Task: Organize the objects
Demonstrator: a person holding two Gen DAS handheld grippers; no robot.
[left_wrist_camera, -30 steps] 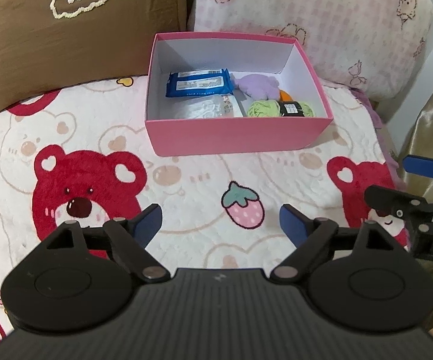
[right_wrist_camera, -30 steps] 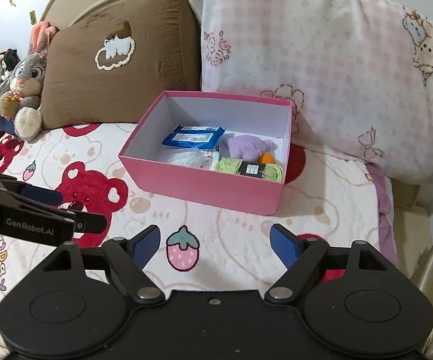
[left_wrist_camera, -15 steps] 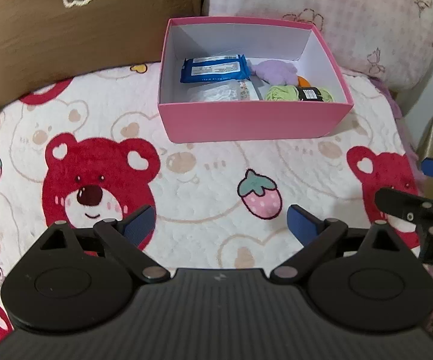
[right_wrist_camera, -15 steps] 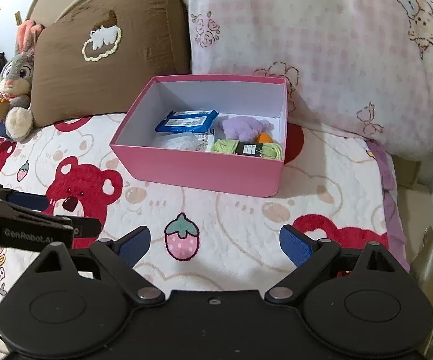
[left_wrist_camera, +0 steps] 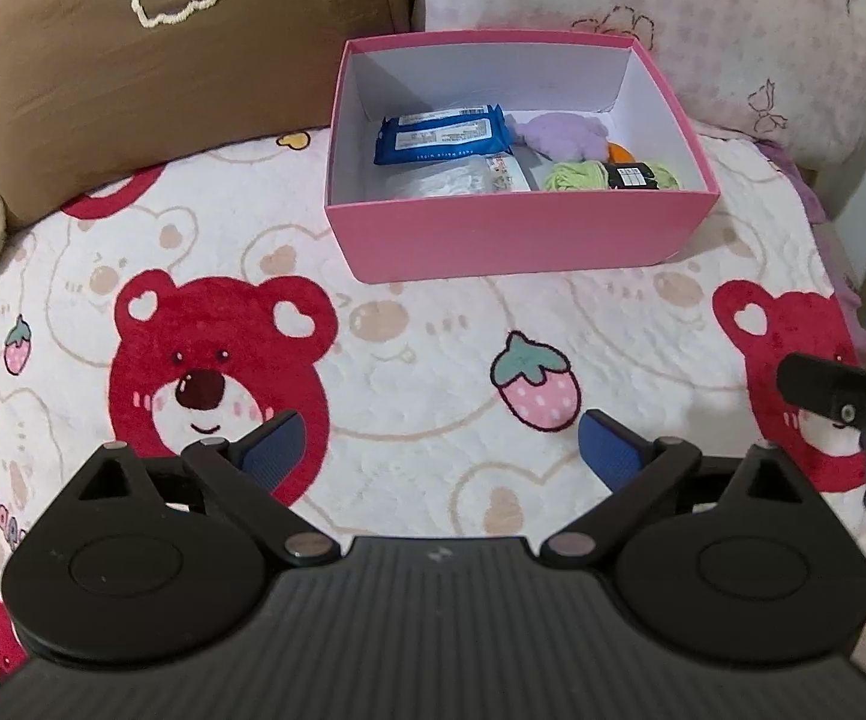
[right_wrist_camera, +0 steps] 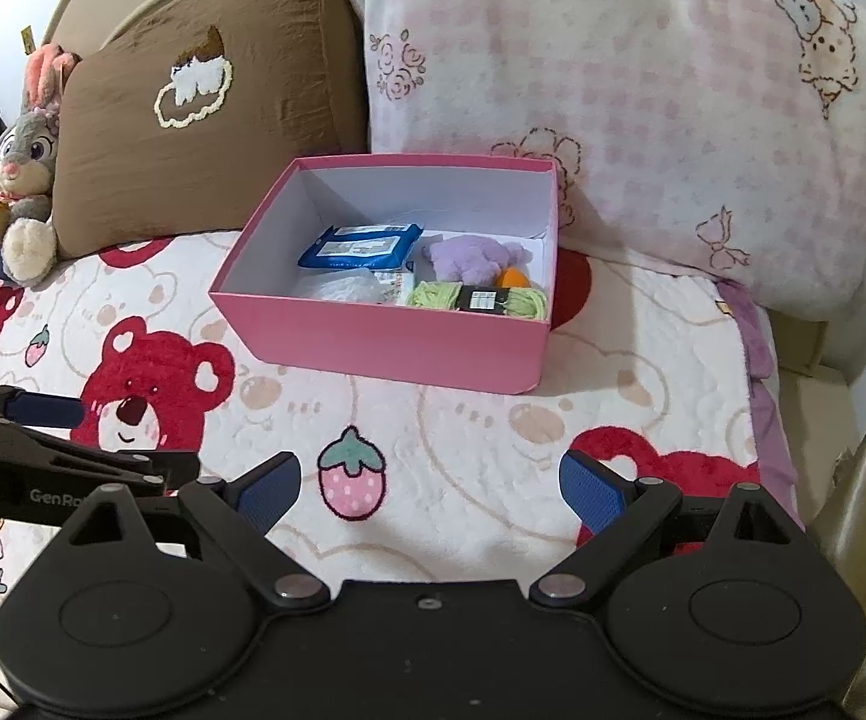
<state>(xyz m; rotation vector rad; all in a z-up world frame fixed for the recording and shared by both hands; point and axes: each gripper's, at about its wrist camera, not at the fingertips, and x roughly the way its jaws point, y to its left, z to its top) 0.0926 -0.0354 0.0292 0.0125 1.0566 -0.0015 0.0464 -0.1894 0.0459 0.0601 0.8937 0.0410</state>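
Left gripper (left_wrist_camera: 436, 450) jaws opening, blue pads wide apart, nothing between them, over bare blanket (left_wrist_camera: 421, 348) near the strawberry print. Right gripper (right_wrist_camera: 430, 489) also spread wide, empty, over the same blanket near its front edge. Pink box (left_wrist_camera: 517, 234) sitting toward the back edge of the bed, against the brown pillow (left_wrist_camera: 193, 72) and pink checked pillow (right_wrist_camera: 643, 108). Inside the box: blue wipes pack (left_wrist_camera: 439, 135) at back left, clear packet (left_wrist_camera: 463, 180) in front of it, purple plush (left_wrist_camera: 562, 135) at back right, green yarn (left_wrist_camera: 577, 175) front right, orange bit (left_wrist_camera: 620, 152) partly hidden. Bunny toy (right_wrist_camera: 19, 180) at the far left by the brown pillow
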